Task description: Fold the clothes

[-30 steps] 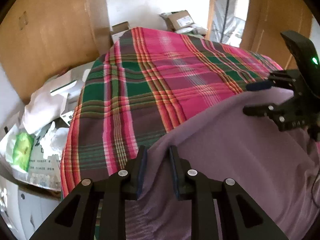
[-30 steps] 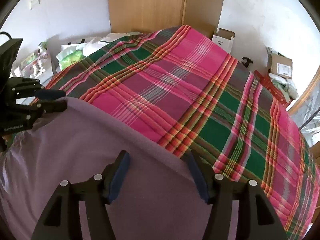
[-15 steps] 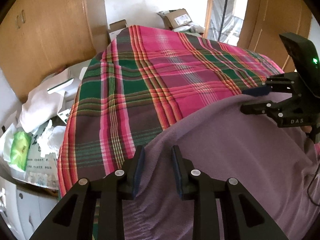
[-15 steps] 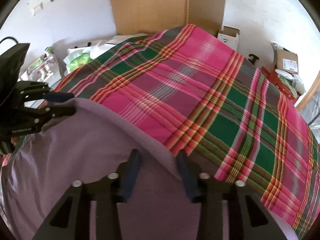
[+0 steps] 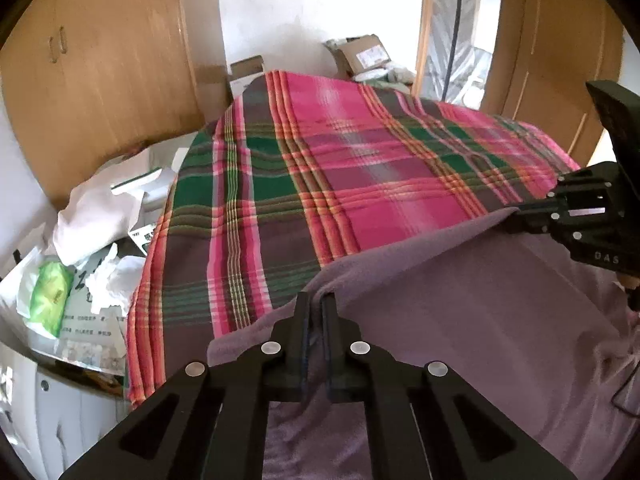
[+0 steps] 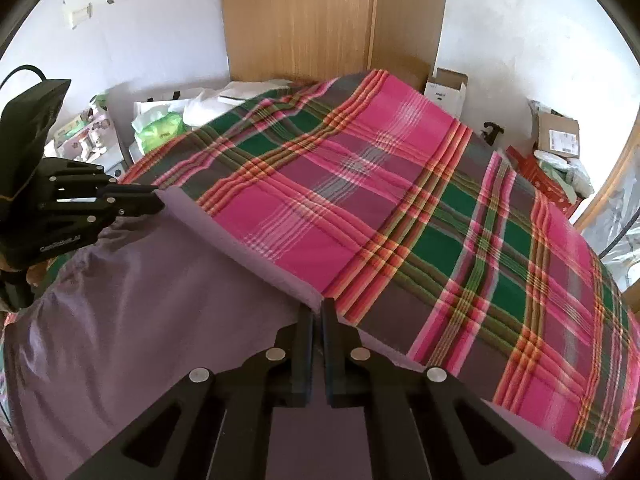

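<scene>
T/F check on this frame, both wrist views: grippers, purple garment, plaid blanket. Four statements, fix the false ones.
1. The left gripper is shut on the purple garment. True.
2. The right gripper is open, clear of the cloth. False: its fingers are shut on the garment's edge.
3. The garment lies on a plaid blanket. True.
4. The blanket is plain blue. False: pink, green and orange checks.
</scene>
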The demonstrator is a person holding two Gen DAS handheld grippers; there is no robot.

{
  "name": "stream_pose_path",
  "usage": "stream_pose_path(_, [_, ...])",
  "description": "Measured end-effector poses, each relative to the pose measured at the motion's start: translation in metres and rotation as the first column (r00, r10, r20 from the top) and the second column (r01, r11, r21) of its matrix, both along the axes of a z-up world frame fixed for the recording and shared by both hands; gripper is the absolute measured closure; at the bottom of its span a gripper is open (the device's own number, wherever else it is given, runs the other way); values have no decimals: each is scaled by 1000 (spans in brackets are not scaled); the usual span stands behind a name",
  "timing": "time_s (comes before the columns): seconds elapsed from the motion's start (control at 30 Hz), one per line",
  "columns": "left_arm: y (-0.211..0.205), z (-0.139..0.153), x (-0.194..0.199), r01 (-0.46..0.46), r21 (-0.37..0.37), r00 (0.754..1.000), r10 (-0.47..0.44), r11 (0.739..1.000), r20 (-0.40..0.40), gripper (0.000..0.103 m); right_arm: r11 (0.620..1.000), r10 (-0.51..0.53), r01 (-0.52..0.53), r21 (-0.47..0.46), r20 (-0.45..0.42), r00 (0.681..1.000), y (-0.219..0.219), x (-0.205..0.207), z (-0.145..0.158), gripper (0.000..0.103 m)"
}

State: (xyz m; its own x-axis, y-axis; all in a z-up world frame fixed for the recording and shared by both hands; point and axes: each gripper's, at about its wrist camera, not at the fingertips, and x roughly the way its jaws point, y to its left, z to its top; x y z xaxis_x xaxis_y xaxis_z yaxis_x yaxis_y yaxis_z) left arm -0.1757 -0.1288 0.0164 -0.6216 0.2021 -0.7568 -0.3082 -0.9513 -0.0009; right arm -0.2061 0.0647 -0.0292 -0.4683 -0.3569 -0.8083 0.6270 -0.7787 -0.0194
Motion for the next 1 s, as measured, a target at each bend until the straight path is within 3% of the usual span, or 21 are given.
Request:
stream_pose_path(0.37, [-3, 30, 49, 2, 33, 996, 1, 999, -86, 100, 1000, -16, 14, -23, -102, 995, 2, 68, 43, 99])
stream_pose_path(0.47, [-3, 38, 65, 4, 37, 994, 0, 999, -110, 100, 1000, -4, 4, 1, -166, 986, 1, 96, 52, 99])
stream_pose_path(1.0, [-5, 66, 147, 7, 56, 979, 5, 998, -206, 100, 1000, -6, 9, 12, -295, 955, 4, 193, 78, 99])
